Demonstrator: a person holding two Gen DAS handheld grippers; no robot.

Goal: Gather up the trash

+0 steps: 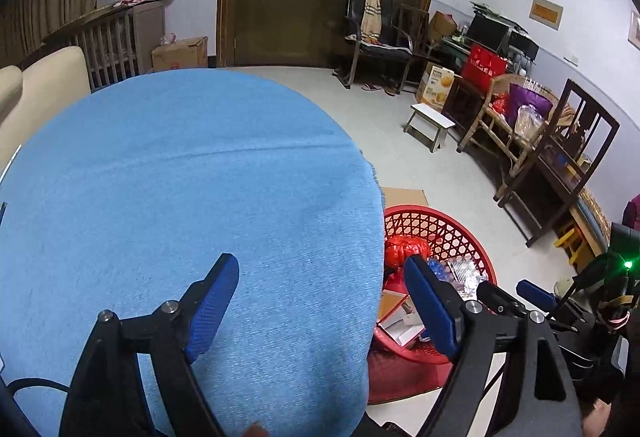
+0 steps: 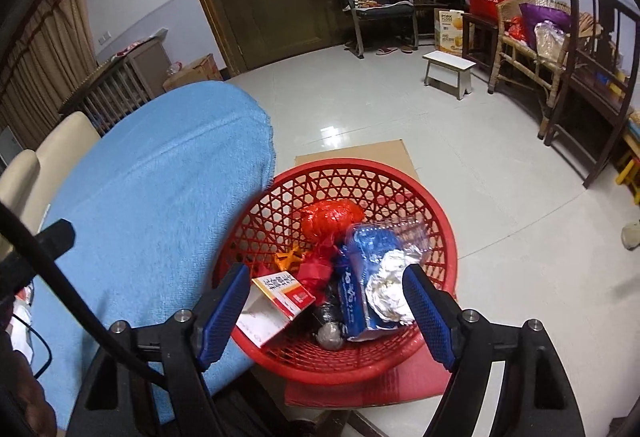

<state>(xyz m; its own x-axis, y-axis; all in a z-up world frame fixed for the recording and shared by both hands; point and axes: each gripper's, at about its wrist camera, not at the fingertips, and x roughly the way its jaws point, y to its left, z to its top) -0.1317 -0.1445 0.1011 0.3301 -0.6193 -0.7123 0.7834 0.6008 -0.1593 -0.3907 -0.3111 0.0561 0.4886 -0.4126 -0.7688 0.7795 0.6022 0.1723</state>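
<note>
— Two grippers, both spread wide with nothing between the pads. The left gripper [image 1: 322, 303] hangs over the edge of the round table under its woven blue cloth [image 1: 180, 177]; the right gripper [image 2: 326, 301] hangs over the red plastic lattice basket [image 2: 436, 237].

— And the trash?

— All in the basket, on the pale floor just beside the table: a crumpled red foil wrapper [image 2: 332, 217], a blue printed pouch [image 2: 356, 293], a ball of silver foil [image 2: 386, 289], a white-and-orange cardboard box [image 2: 280, 297].

— Anything hidden?

— The left view shows only part of the basket (the cloth covers the rest). A small grey round thing [image 2: 329, 335] at the bottom may be a cap; I can't tell. The flat brown cardboard sheet [image 2: 352, 153] under the basket is mostly covered.
</note>
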